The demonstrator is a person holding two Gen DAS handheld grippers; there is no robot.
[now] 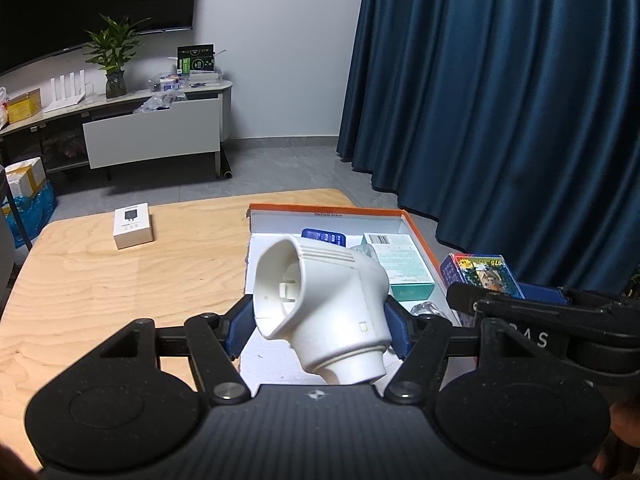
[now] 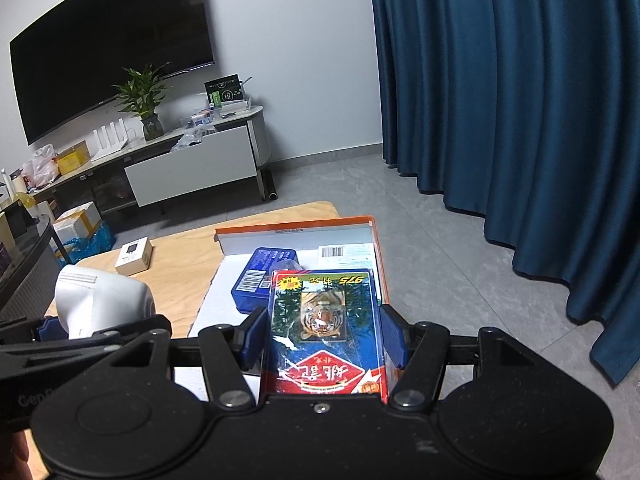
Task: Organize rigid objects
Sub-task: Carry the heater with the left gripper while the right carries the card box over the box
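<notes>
The left gripper (image 1: 318, 322) has its fingers clamped on a white plastic plug adapter (image 1: 320, 312), held above the near left part of the orange-rimmed box (image 1: 420, 232) on the worktop (image 1: 100, 280). It looks light, hard and smooth, with rounded sides, so it could twist in the pads; the flatter flanks seem the safest hold. The right gripper (image 2: 324, 340) grips a pack of playing cards (image 2: 326, 328) by its long edges, over the box's right side. The pack looks stiff and light, though its glossy wrap may slip.
</notes>
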